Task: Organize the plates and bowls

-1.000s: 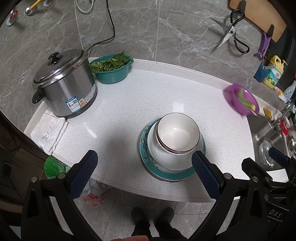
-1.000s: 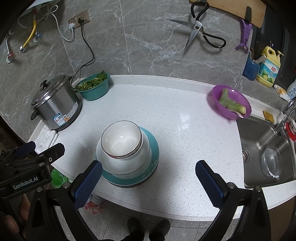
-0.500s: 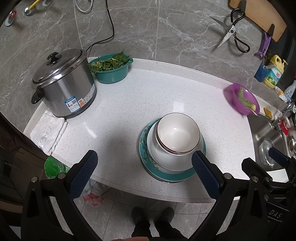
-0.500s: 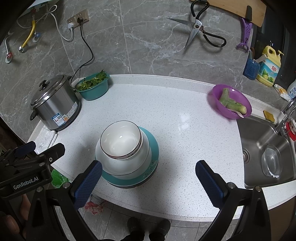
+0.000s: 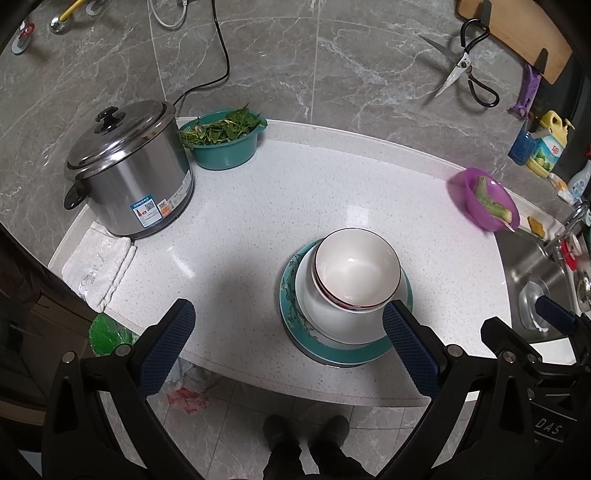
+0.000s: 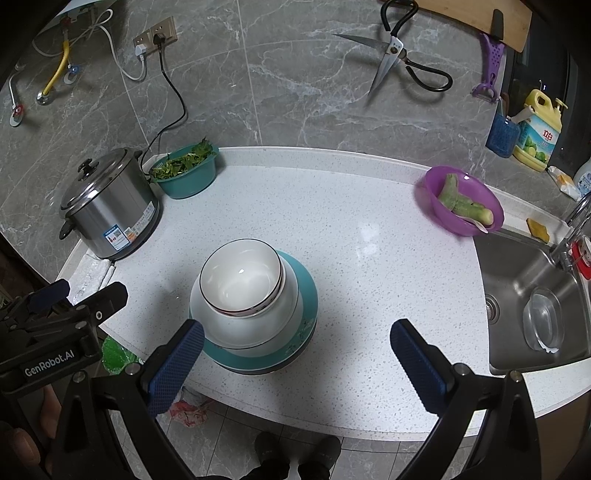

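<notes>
Counter (image 5: 258, 206), white speckled, curved near edge. One dish stack sits near that edge, about mid-counter: teal-rimmed plate (image 5: 343, 352) at the bottom, a wide white bowl (image 5: 332, 317) on it, smaller white bowls (image 5: 356, 273) nested on top. At least two rims show in the nest, one dark and one reddish; exact count cannot be told.

Left gripper (image 5: 288, 343): fingers wide apart, empty, hovering over the near edge. Its right pad (image 5: 410, 343) overlaps the stack's near right side in the left wrist view; contact cannot be told. Right gripper (image 6: 295, 354): fingers wide, empty, with the left pad (image 6: 175, 365) just in front of the stack's near left side.

Surroundings, one each: steel rice cooker (image 5: 129, 177) far left, lidded, corded; teal basin of greens (image 5: 225, 142) just right of it; folded white cloth (image 5: 98, 266) near the cooker; purple bowl with green vegetable pieces (image 6: 463, 201) far right by the sink (image 6: 528, 295). Scissors (image 6: 397, 59) hang on the wall. Open counter lies between the stack and all of these.

View differences: the right wrist view shows the wall socket (image 6: 155, 35), the full sink basin and a clear container (image 6: 543, 317) in it, also fingers (image 6: 48, 410) behind the left gripper body. The left wrist view shows the cloth whole. Both show two dark shoes (image 5: 304, 439) on the floor tiles.
</notes>
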